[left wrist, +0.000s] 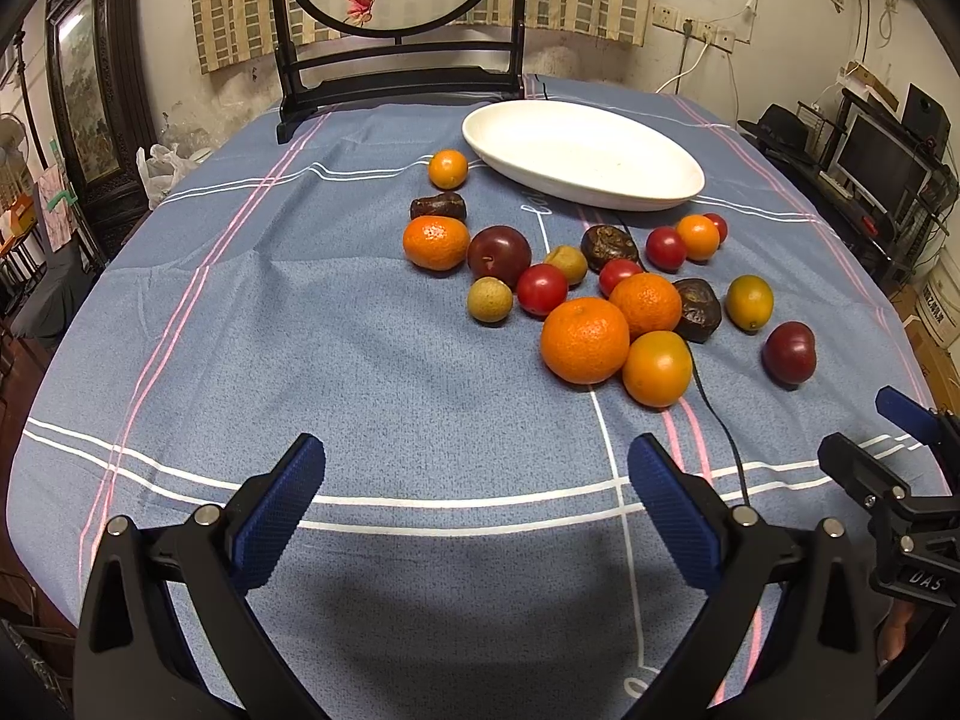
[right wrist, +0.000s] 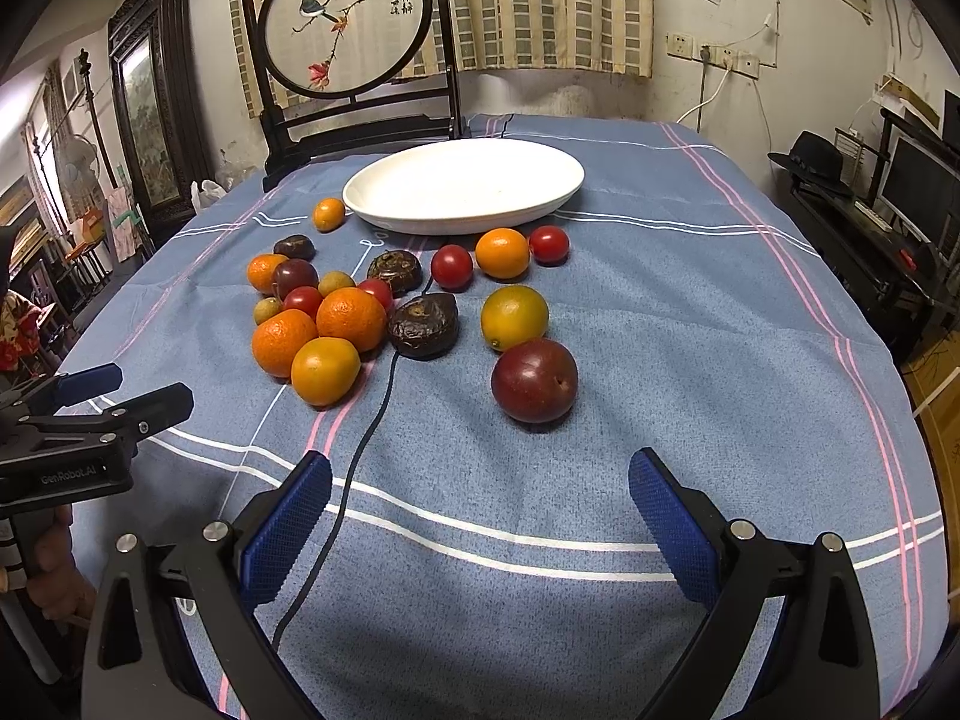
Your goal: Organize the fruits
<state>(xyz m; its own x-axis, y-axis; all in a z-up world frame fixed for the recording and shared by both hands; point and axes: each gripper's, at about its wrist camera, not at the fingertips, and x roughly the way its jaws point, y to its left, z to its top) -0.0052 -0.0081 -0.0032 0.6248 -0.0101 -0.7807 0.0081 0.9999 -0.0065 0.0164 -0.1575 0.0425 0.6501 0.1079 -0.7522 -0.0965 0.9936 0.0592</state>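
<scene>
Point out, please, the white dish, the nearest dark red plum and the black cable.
white dish (right wrist: 384,192), right wrist view, on its left inner wall.
plum (right wrist: 534,381), right wrist view, on the middle of its skin.
cable (right wrist: 366,438), right wrist view, mid-length on the cloth.

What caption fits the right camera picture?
Open right gripper faces a plum among loose fruit, before an empty white dish.

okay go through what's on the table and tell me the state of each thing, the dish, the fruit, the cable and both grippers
White dish: empty, upright on the cloth.
Fruit pile: all loose on the tablecloth, none in the dish.
Dark plum: alone, nearest the right gripper, not held.
Black cable: slack, running across the cloth between the fruit.
Left gripper: open, empty.
Right gripper: open, empty.
</scene>
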